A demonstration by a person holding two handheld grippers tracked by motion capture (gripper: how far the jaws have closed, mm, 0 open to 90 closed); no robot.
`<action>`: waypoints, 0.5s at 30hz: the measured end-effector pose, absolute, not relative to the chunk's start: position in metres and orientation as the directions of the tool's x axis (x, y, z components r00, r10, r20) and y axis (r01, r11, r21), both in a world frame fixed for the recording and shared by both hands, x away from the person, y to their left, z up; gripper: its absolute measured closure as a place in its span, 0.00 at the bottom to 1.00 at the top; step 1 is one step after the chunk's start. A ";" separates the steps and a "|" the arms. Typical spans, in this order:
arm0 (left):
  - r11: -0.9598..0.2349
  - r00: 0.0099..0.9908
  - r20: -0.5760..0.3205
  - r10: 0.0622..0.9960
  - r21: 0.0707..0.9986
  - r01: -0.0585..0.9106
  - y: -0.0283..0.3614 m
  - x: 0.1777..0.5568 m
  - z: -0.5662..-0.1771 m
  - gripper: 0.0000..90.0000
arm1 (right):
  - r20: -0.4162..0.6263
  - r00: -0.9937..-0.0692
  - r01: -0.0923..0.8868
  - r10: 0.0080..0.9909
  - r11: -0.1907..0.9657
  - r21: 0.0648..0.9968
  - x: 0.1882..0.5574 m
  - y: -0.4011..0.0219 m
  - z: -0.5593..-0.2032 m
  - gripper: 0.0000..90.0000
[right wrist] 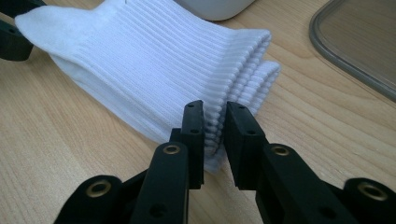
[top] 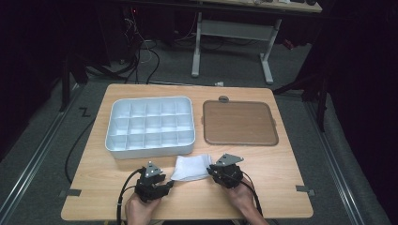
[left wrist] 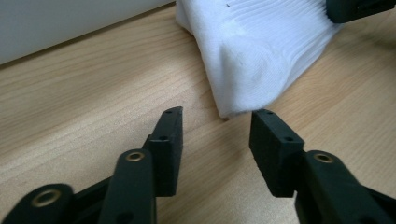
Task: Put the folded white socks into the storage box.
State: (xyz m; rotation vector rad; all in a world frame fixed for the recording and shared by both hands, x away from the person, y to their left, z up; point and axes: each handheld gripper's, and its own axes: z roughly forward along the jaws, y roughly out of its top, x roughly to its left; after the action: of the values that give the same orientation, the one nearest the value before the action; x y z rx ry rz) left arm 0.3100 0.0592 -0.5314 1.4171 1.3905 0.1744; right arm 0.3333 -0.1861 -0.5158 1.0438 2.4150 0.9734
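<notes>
A folded white ribbed sock (top: 191, 167) lies on the wooden table near its front edge, between my two grippers. My left gripper (top: 165, 181) sits at the sock's left end; in the left gripper view it (left wrist: 215, 116) stands open, its fingertips just short of the sock's toe end (left wrist: 261, 51) with nothing between them. My right gripper (top: 210, 169) is at the sock's right end. In the right gripper view its jaws (right wrist: 215, 109) stand close together with the sock's cuff edge (right wrist: 154, 60) filling the narrow gap.
A white tray with several compartments (top: 150, 152) stands behind the sock at the left. A brown flat lid with a grey rim (top: 239, 123) lies to its right. Bare wood stretches to both sides of the hands. Beyond the table stands a desk frame (top: 234, 33).
</notes>
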 end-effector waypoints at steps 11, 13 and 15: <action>0.320 0.346 -0.593 0.727 0.738 0.593 0.074 0.309 -0.497 0.45 | 0.005 -0.660 0.503 0.751 0.437 0.746 0.329 -0.192 -0.505 0.75; 0.329 0.345 -0.599 0.723 0.737 0.590 0.074 0.313 -0.492 0.45 | 0.015 -0.661 0.501 0.750 0.427 0.752 0.327 -0.192 -0.502 0.76; 0.342 0.338 -0.609 0.718 0.731 0.590 0.073 0.319 -0.488 0.46 | 0.018 -0.679 0.491 0.734 0.435 0.755 0.326 -0.190 -0.498 0.82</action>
State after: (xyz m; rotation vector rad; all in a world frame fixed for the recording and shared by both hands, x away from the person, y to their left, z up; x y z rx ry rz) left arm 0.3193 0.0732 -0.4878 1.3311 1.3353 0.1269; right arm 0.3256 -0.1903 -0.4984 1.0520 2.3789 1.0970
